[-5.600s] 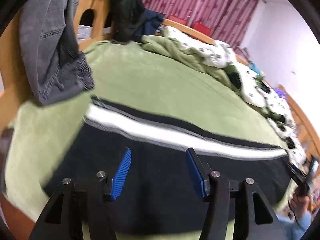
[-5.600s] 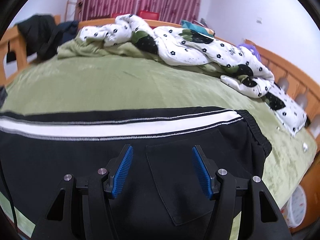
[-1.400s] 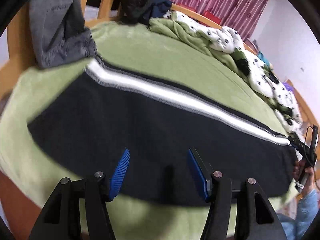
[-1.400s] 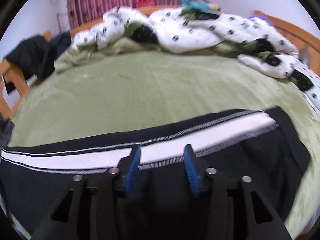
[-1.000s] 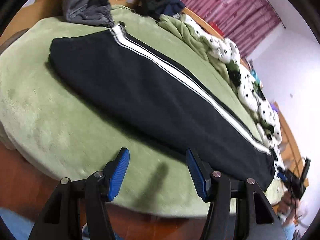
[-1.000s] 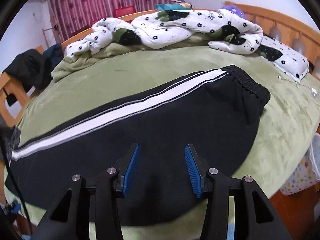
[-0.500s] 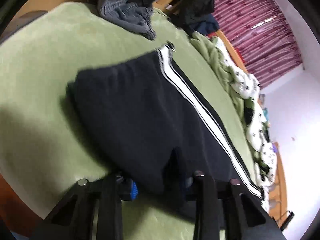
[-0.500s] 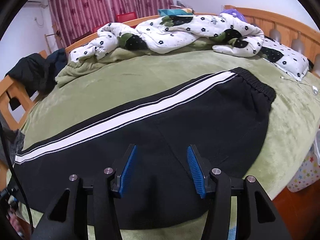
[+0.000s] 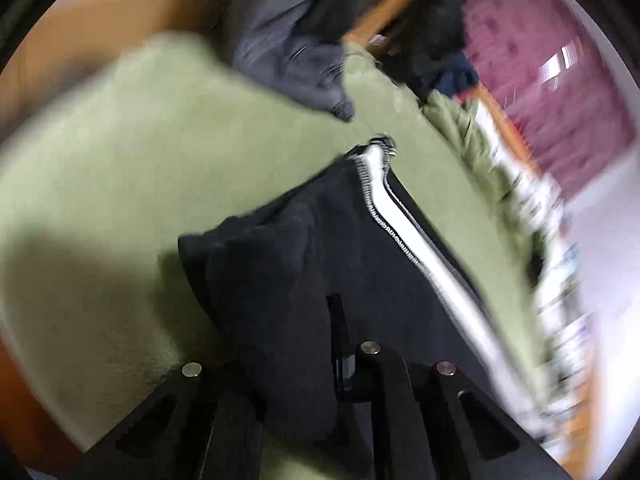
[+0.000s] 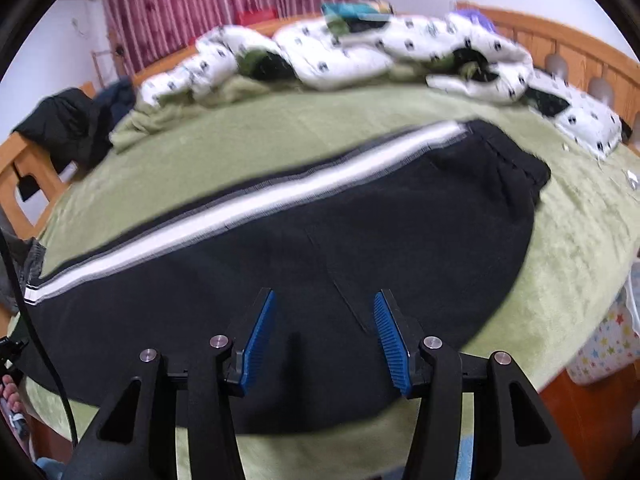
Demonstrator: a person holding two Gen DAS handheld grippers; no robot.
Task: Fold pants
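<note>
We are early in the fold. The one pair of pants [image 10: 360, 216], black with a white side stripe [image 10: 256, 204], lies stretched across the green bed [image 10: 580, 232], apparently already doubled leg over leg, since only a single leg's width shows. The lengthwise folds are, as we judge it, all left to do.

Our left hand-held gripper [image 9: 340, 344] has its jaws pinched narrow on the near edge of the pants at the cuff end, with dark cloth bunched up between them. Our right hand-held gripper [image 10: 324, 336] stands about half wide over the seat area near the back pocket, holding nothing; the cloth lies flat beneath it.

By count we see one pair of pants, two grippers, one crumpled white spotted quilt [image 10: 360, 52] along the far side of the bed, one grey garment [image 9: 296, 40] draped at the bed's foot, and a dark jacket [image 10: 68, 128] hung on the wooden frame.
</note>
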